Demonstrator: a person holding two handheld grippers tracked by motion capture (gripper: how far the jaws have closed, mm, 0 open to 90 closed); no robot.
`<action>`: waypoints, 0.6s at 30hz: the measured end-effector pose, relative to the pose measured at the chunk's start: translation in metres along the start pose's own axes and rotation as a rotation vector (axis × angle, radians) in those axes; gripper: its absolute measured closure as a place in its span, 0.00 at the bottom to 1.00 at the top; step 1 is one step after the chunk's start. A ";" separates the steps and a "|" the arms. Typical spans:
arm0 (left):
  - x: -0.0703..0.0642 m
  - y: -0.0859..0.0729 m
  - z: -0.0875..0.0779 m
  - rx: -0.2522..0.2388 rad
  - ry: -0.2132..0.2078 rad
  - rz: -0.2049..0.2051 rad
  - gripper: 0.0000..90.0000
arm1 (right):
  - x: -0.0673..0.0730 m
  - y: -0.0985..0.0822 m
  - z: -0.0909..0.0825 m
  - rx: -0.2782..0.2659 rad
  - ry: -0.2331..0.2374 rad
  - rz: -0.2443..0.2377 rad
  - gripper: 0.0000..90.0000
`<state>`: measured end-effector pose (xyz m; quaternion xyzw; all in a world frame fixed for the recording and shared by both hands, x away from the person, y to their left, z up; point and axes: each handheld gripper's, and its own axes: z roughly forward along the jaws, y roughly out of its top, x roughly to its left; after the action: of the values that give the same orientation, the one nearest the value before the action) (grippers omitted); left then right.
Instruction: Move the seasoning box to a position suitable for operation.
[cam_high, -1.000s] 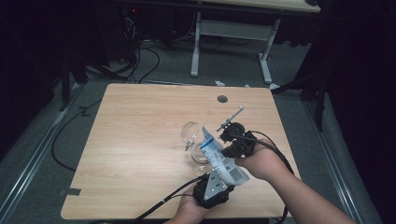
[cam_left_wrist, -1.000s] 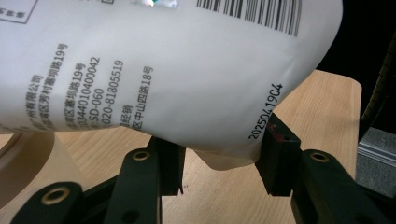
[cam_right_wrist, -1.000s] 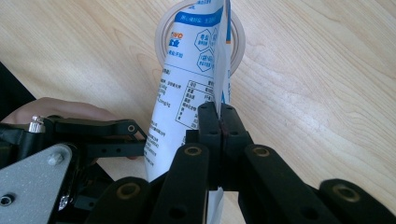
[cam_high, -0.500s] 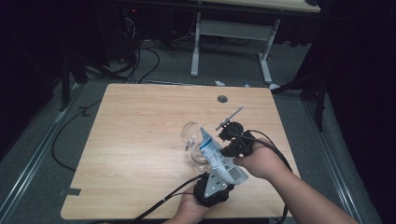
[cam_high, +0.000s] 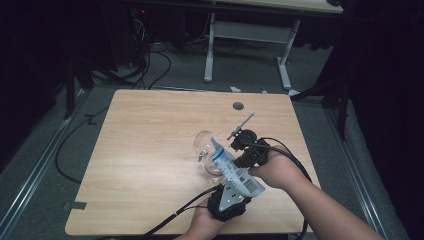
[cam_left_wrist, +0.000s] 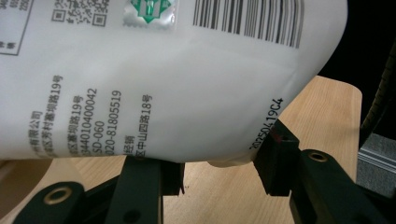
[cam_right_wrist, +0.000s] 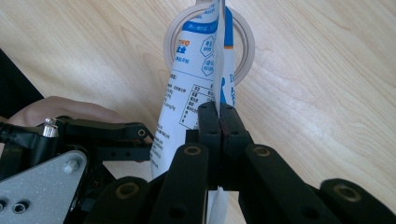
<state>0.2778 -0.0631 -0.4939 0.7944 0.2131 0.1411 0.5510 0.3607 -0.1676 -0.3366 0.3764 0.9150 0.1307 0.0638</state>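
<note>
A pale wood-grain table (cam_high: 150, 150) carries a clear round glass container (cam_high: 205, 147), over whose mouth a glossy white-and-blue pouch (cam_high: 232, 170) tilts. The left gripper (cam_left_wrist: 219, 170) clasps the pouch's plump base, where its view shows a barcode and printed date; the right gripper (cam_right_wrist: 219, 116) pinches the flat side seam tight, with the container's rim seen from above beyond it
</note>
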 end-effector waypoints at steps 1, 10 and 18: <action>0.000 0.001 0.000 0.000 0.000 -0.002 0.65 | 0.000 0.000 0.000 -0.001 -0.002 0.000 1.00; 0.001 0.002 -0.001 -0.005 0.006 -0.006 0.65 | -0.001 0.002 -0.002 -0.014 0.002 -0.011 1.00; 0.000 0.004 0.000 -0.003 0.005 0.002 0.65 | -0.001 0.002 0.000 -0.016 -0.006 -0.017 1.00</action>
<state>0.2786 -0.0640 -0.4906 0.7936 0.2135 0.1438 0.5514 0.3632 -0.1669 -0.3355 0.3684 0.9169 0.1362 0.0707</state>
